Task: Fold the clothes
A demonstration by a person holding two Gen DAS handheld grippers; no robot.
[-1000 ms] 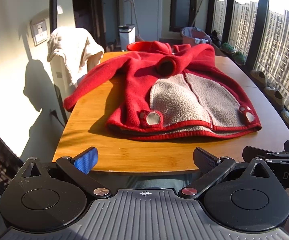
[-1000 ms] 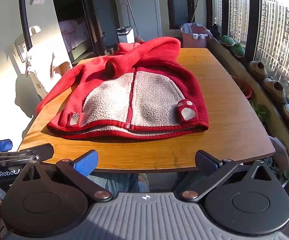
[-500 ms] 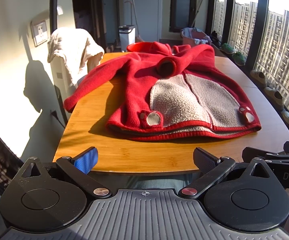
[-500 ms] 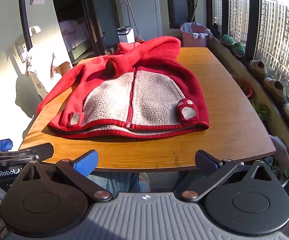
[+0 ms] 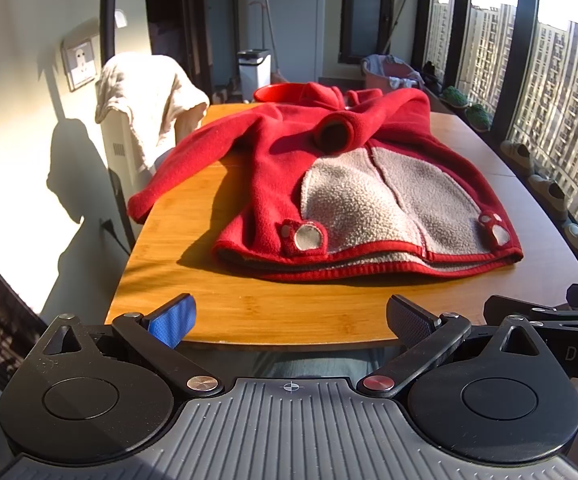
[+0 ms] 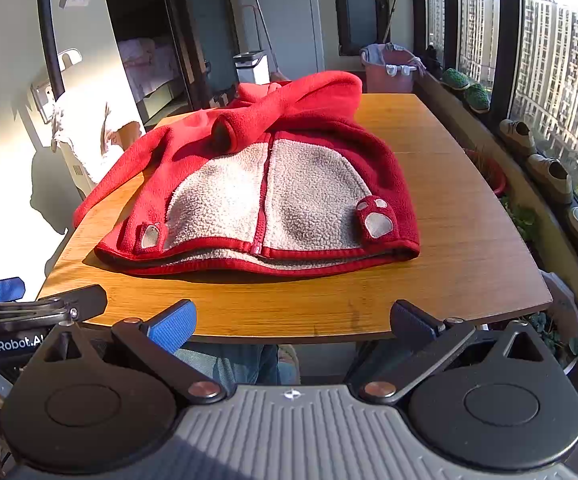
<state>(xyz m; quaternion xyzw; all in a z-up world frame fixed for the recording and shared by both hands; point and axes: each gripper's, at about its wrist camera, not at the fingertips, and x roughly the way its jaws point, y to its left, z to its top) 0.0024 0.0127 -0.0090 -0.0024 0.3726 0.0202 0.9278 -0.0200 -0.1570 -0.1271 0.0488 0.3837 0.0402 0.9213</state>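
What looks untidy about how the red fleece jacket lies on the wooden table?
The red fleece jacket is uneven on the wooden table: one sleeve trails out to the table's side edge, while the other sleeve is folded across the chest.

Wooden table (image 5: 161, 264); towel-draped chair (image 5: 145, 92) left; laundry basket (image 6: 389, 68), bin (image 5: 254, 66) behind; shoes (image 6: 549, 172) along window.

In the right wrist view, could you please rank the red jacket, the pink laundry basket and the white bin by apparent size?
1. red jacket, by far the largest.
2. pink laundry basket and white bin: both far back and similar in apparent size, so I would not rank them.
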